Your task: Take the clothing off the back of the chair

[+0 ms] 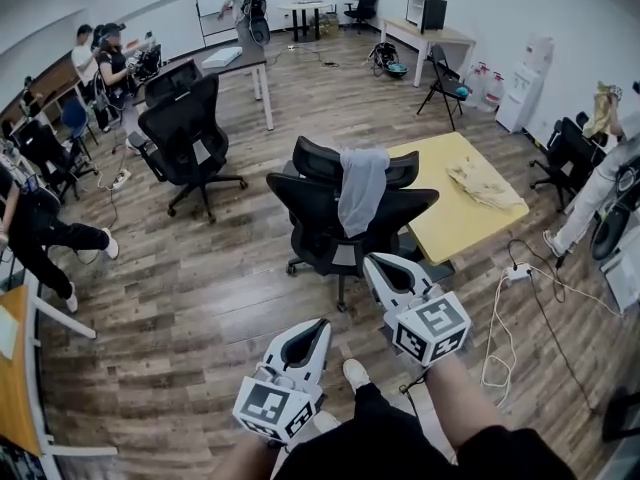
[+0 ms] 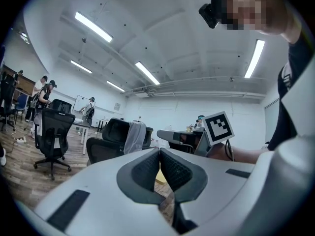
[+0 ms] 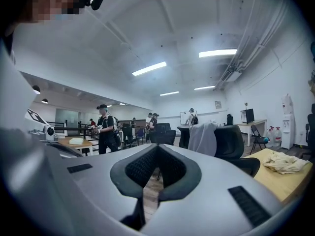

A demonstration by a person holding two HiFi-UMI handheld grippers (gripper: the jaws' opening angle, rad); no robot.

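A grey garment (image 1: 360,190) hangs over the backrest of a black office chair (image 1: 318,211) in the middle of the room. Both grippers are held short of the chair, apart from it. My right gripper (image 1: 371,261) is the closer one, its tip just below the chair's seat in the head view; my left gripper (image 1: 321,325) is lower and further back. In the left gripper view the jaws (image 2: 160,151) meet with nothing between them, the garment (image 2: 134,136) ahead to the left. The right gripper (image 3: 157,147) is also shut and empty, the garment (image 3: 203,138) ahead to the right.
A yellow table (image 1: 440,230) with a crumpled beige cloth (image 1: 485,184) stands right behind the chair. A second black chair (image 1: 190,138) and a grey desk (image 1: 235,63) are at the left. Several people stand around the room's edges. Cables (image 1: 500,338) lie on the wooden floor at the right.
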